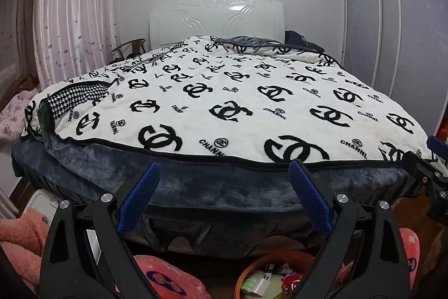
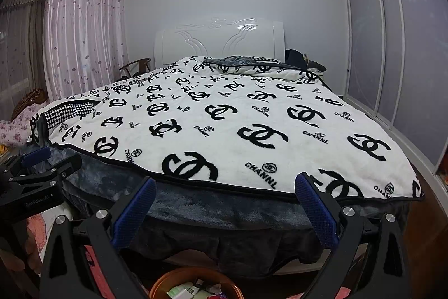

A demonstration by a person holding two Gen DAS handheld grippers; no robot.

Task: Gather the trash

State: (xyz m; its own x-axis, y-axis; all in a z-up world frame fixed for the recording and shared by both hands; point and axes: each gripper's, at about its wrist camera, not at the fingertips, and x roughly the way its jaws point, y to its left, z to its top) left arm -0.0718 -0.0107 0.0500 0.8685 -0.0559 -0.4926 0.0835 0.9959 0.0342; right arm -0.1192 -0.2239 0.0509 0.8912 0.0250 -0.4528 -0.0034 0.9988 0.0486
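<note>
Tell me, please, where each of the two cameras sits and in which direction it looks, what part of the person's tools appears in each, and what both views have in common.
Left wrist: sits on the left gripper at the bed's foot, faces the headboard; its open blue-padded fingers show, the right gripper at the right edge.
Right wrist: sits on the right gripper, same direction; open fingers show, the left gripper at the left edge.
Shared: the patterned blanket, curtain, wardrobe doors, orange bin with trash below.

Your right gripper (image 2: 224,203) points at the bed (image 2: 224,217), jaws spread wide with nothing between them. Your left gripper (image 2: 39,173) shows at the left edge. Below, a bin (image 2: 168,282) holds trash (image 2: 193,290). A headboard (image 2: 218,41) stands behind the blanket (image 2: 224,114).
</note>
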